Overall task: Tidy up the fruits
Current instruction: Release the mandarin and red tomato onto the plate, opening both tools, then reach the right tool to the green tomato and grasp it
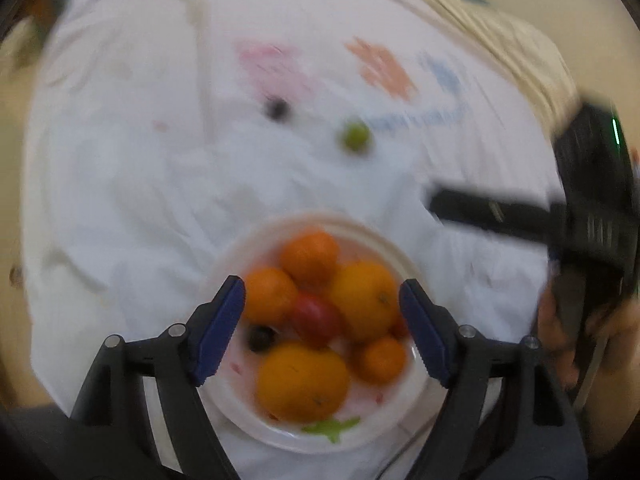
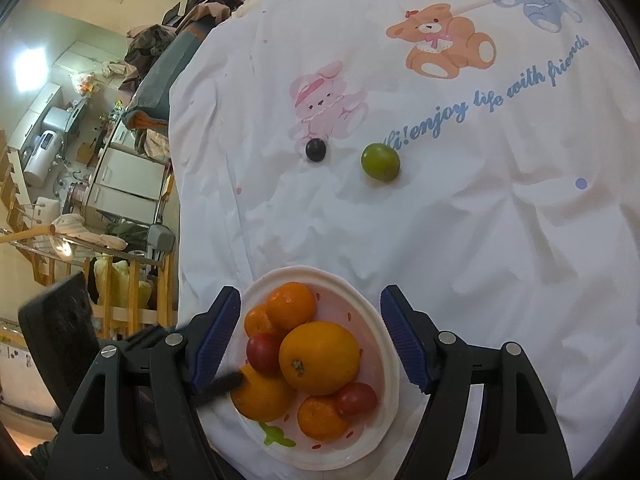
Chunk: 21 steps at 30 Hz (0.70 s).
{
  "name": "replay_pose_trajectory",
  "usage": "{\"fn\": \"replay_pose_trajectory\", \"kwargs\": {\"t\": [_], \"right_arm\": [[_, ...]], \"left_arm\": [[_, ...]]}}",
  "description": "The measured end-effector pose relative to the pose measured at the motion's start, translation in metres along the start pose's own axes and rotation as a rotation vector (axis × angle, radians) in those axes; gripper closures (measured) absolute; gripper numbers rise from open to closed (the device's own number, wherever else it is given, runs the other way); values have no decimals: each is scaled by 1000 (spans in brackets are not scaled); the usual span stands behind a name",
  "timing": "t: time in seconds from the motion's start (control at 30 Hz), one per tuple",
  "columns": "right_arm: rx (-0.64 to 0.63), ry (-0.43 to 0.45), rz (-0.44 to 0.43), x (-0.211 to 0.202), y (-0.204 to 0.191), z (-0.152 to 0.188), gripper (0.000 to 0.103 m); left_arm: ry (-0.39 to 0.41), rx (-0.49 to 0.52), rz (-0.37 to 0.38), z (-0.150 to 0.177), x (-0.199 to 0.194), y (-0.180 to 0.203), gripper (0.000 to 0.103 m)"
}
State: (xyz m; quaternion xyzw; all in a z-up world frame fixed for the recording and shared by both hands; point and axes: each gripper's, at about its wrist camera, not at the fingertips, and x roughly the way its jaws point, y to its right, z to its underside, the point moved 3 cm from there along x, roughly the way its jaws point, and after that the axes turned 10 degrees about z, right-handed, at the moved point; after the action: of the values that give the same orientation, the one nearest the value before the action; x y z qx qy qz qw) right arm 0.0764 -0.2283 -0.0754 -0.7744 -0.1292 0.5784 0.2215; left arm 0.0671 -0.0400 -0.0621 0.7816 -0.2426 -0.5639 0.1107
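The left gripper (image 1: pixel 322 320) hangs above the white plate (image 1: pixel 236 256) with its blue-padded fingers (image 1: pixel 222 326) spread wide; nothing is pinched between them, and the pads touch no fruit. Seen through the gap, blurred, the plate carries a heap of oranges (image 1: pixel 302 380), a red tomato (image 1: pixel 316 318) and a small dark berry (image 1: pixel 261 338).

The right gripper (image 2: pixel 310 330) also stands open over the same plate (image 2: pixel 390 364), its fingers (image 2: pixel 404 338) apart on either side of the dish and gripping nothing. Between them lie a big orange (image 2: pixel 319 358), smaller ones around it, and two red tomatoes (image 2: pixel 263 353). A dark fingertip of the left gripper reaches in at the plate's left edge, over an orange; whether it touches cannot be told.

Further up the white printed cloth (image 2: pixel 460 240), well apart from the plate, a dark berry (image 2: pixel 316 149) and a green fruit (image 2: pixel 380 162) lie loose near each other, beside the pink animal print.
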Motion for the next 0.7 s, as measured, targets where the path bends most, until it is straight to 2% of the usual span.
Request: {"fn": "replay_pose_trajectory", "kwargs": {"t": [0.07, 0.13, 0.2, 0.3, 0.7], "right_arm": [[9, 9, 3, -2, 2, -1, 28], [18, 16, 7, -3, 5, -3, 28], [20, 19, 18, -3, 6, -3, 28], [16, 8, 24, 1, 5, -2, 28], [-9, 10, 79, 1, 4, -10, 28]], "left_arm": [[75, -68, -85, -8, -11, -19, 27], [103, -100, -170, -9, -16, -32, 27], [97, -122, -237, -7, -17, -42, 27], [79, -143, -219, -4, -15, -48, 27], [126, -123, -233, -9, -28, -44, 27]]}}
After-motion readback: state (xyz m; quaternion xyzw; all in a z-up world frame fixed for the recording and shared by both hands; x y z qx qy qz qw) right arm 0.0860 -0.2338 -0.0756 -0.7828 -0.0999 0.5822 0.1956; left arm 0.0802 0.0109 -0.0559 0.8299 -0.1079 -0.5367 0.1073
